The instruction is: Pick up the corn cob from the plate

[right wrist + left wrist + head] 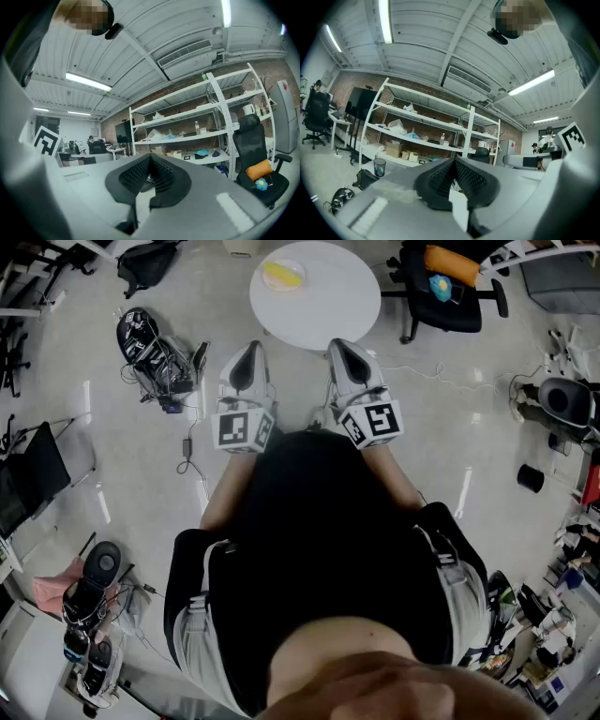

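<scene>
- Pale glossy floor fills the head view, with cables and bags scattered over it, and a round white table (pixel 328 310) stands ahead of the person.
- On the far left part of that table sits a plate (pixel 302 279), and the yellow corn cob (pixel 279 276) lies on it, untouched.
- A black office chair (pixel 448 298) with an orange thing on its seat stands to the right of the table.
- The left gripper (pixel 249 351) and the right gripper (pixel 345 347) are held side by side in front of the body. They are just short of the table's near edge and well apart from the plate.
- Both point level across the room, so their own views show white shelving (pixel 426 124) against a brick wall rather than the table or the cob.
- In the left gripper view the two black pads meet at the tips, with nothing between them.
- The right gripper view shows the same, with its pads pressed together and empty.
- The task looks barely begun, as I judge this to be the approach and no reach for the plate has been made.
- The next move probably calls for stepping or leaning forward and choosing one gripper. The left seems handier, since the plate lies on that side.
- That gripper then has to tip downward with its jaws spread wide enough to take the cob across its width.
- The cob is rounded and could roll on the plate, so a centred, steady squeeze seems wise.
</scene>
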Available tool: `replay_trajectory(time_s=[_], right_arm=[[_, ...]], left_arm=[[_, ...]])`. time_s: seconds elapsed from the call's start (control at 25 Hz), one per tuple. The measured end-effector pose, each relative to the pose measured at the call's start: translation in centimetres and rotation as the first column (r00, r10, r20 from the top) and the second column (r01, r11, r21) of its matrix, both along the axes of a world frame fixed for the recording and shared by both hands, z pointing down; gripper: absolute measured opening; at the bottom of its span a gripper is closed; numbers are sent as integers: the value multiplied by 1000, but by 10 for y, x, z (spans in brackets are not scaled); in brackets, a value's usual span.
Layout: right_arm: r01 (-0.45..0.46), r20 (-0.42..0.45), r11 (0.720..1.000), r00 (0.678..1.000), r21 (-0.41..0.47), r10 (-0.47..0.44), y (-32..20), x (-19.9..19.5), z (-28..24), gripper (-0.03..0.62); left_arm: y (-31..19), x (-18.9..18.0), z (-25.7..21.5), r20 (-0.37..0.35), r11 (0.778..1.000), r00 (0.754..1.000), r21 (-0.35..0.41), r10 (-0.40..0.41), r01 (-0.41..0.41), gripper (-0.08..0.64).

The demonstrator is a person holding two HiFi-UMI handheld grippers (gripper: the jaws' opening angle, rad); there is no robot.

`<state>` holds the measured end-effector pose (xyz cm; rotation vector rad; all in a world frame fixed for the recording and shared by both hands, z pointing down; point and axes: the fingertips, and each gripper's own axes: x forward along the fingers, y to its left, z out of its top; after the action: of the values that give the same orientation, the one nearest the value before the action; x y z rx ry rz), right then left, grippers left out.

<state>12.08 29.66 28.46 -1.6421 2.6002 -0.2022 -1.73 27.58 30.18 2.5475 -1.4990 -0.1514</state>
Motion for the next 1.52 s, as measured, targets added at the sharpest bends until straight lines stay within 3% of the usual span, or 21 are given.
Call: replay_trajectory(time_s=[0.76, 1.52], right_arm=[[-23, 36, 1000, 999, -6, 23, -5, -23, 1, 8], [-129, 25, 992, 991, 12, 128, -10, -81, -4, 8]], left_arm=[[-1, -31, 2, -2, 1000, 1000, 16, 8, -8, 0], [-11, -100, 6, -33, 997, 997, -5, 72, -72, 0]])
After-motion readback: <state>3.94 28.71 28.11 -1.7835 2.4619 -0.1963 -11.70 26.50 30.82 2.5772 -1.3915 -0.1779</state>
